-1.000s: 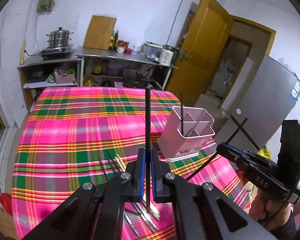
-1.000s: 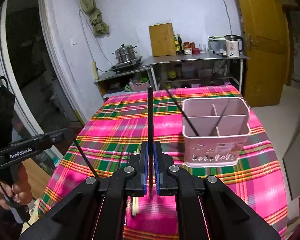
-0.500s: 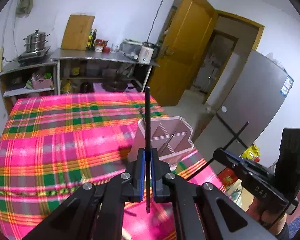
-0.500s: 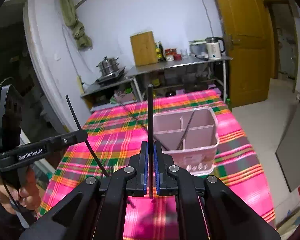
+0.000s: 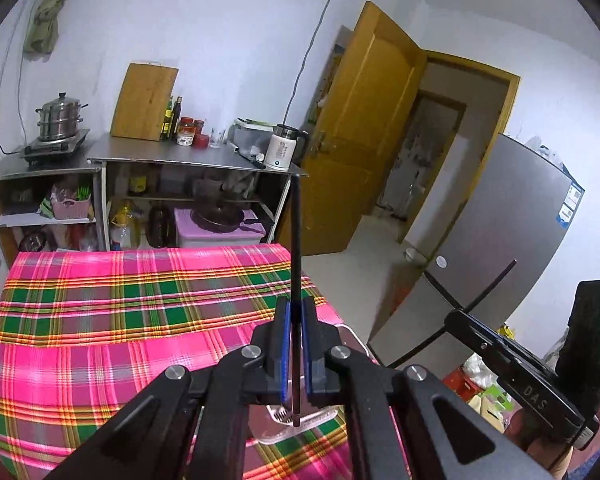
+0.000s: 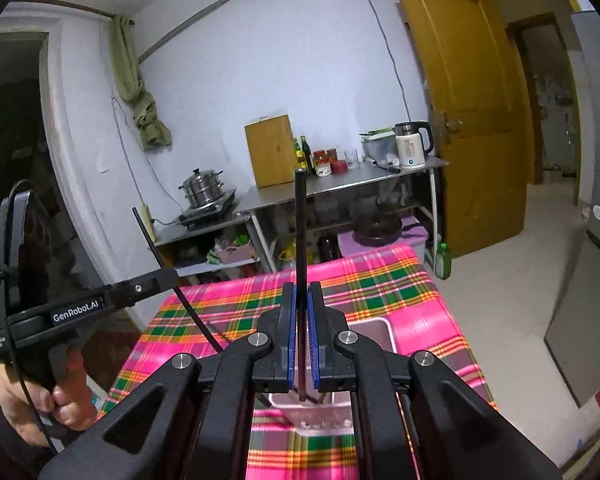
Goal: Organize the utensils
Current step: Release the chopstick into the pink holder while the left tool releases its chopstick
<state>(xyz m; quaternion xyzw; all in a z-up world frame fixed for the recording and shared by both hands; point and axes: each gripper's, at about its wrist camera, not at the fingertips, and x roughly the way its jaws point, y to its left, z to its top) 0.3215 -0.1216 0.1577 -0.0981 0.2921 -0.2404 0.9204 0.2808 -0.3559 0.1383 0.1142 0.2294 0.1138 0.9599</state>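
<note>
My left gripper (image 5: 296,306) is shut on a black chopstick (image 5: 296,240) that stands upright between its blue pads. Below it, mostly hidden by the jaws, sits the pink divided utensil holder (image 5: 300,424) on the pink plaid tablecloth (image 5: 100,320). My right gripper (image 6: 302,292) is likewise shut on a second black chopstick (image 6: 300,220), upright over the holder (image 6: 374,330), in which dark sticks stand. Each gripper shows in the other's view: the right one (image 5: 456,316) with its slanted chopstick (image 5: 486,290), the left one (image 6: 168,276) with its own chopstick (image 6: 156,244), held by a hand (image 6: 60,408).
Behind the table stands a steel counter (image 5: 196,158) with a kettle (image 5: 282,152), jars and a cutting board (image 5: 144,100). A steamer pot (image 5: 60,118) sits on a stove at the left. A yellow door (image 5: 364,140) and a grey fridge (image 5: 500,248) stand to the right.
Both grippers have risen and moved over the holder, each still gripping its chopstick. The holder has slid from mid-frame to beneath the jaws. The loose utensils on the cloth have left view.
</note>
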